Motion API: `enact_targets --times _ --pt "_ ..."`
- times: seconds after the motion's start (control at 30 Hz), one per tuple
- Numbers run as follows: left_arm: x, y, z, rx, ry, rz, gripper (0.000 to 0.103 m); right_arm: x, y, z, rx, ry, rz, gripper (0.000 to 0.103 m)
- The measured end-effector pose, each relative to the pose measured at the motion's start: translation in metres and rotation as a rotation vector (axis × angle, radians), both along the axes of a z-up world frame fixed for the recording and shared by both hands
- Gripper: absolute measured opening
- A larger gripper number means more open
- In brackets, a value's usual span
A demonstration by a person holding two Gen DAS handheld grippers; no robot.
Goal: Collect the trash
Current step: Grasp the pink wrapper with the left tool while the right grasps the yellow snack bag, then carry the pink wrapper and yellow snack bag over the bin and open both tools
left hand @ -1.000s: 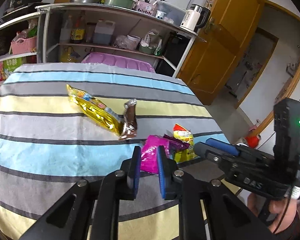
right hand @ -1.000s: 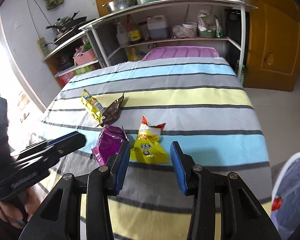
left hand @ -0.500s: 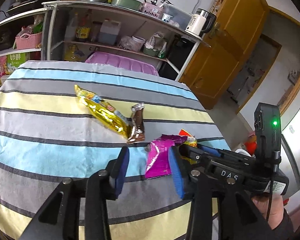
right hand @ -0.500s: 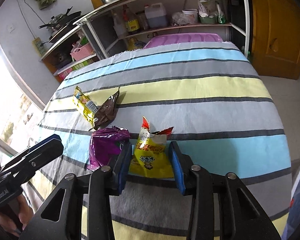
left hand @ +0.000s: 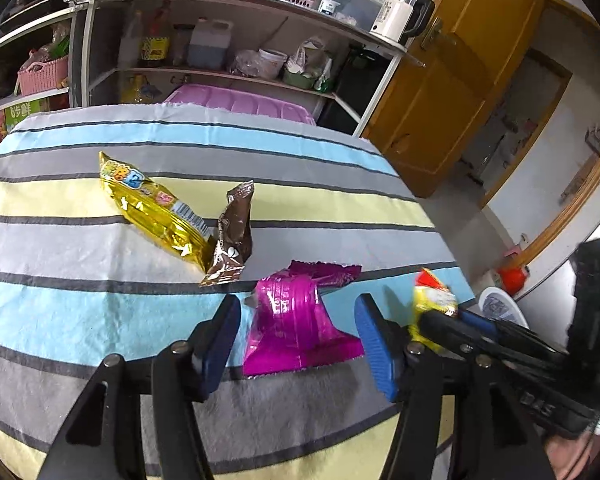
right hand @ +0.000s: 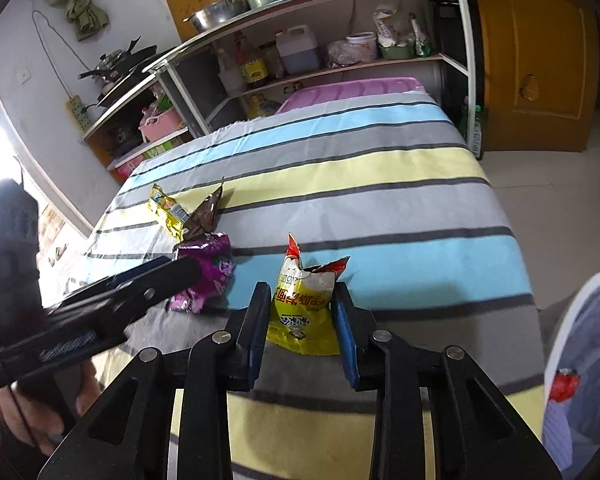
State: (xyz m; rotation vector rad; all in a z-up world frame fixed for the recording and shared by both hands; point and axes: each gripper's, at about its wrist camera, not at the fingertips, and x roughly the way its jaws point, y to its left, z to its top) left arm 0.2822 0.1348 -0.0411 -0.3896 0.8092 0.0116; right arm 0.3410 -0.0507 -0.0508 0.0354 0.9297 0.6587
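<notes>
On the near edge of the striped desk (right hand: 380, 168), a torn yellow snack bag (right hand: 304, 308) stands between the blue pads of the right tongs (right hand: 302, 320), whose jaws are closing; the pads sit right against the bag's sides, though a firm pinch cannot be told. Just to its left lies a crumpled magenta wrapper (left hand: 296, 324), flat on the cloth and framed by the left tongs (left hand: 298, 340), whose jaws are opening and stand well clear of the foil on both sides. Farther back on the desk, a brown wrapper (left hand: 232, 240) leans against the end of a long gold snack packet (left hand: 156, 208), the two touching. In the right wrist view, the left tongs reach in from the left, with a hand (right hand: 40, 404) on the grip below. A white-rimmed bin (right hand: 580, 368) with a pale liner stands off the desk's right corner, a red scrap inside it. Behind the desk is a pink plastic lid (left hand: 240, 100), then a shelf rack (left hand: 228, 40) with bottles, jugs and bowls, and a wooden door (left hand: 460, 80) to the right.
</notes>
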Motion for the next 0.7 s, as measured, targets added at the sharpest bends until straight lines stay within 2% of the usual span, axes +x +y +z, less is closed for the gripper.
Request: enact_targets --times 0.03,0.1,0.23,0.5,0.7 --pt "0.002 -0.002 -0.002 0.011 0.011 -0.003 0.045 0.0 -0.004 0.0 0.0 -0.001 -0.004 0.032" --pt "0.002 -0.005 -0.003 0.032 0.008 -0.002 0.043 -0.002 -0.011 0.001 0.002 -0.003 -0.014 0.032" --pt "-0.002 -0.01 0.001 0.049 -0.006 -0.013 0.032 -0.007 -0.024 0.004 0.009 -0.008 -0.033 0.032" --pt "-0.017 -0.029 0.013 0.058 -0.042 -0.06 0.028 -0.027 -0.052 0.017 0.011 -0.037 -0.071 0.032" --pt "-0.038 -0.052 0.036 0.054 -0.097 -0.106 0.028 -0.049 -0.077 0.034 0.02 -0.07 -0.104 0.032"
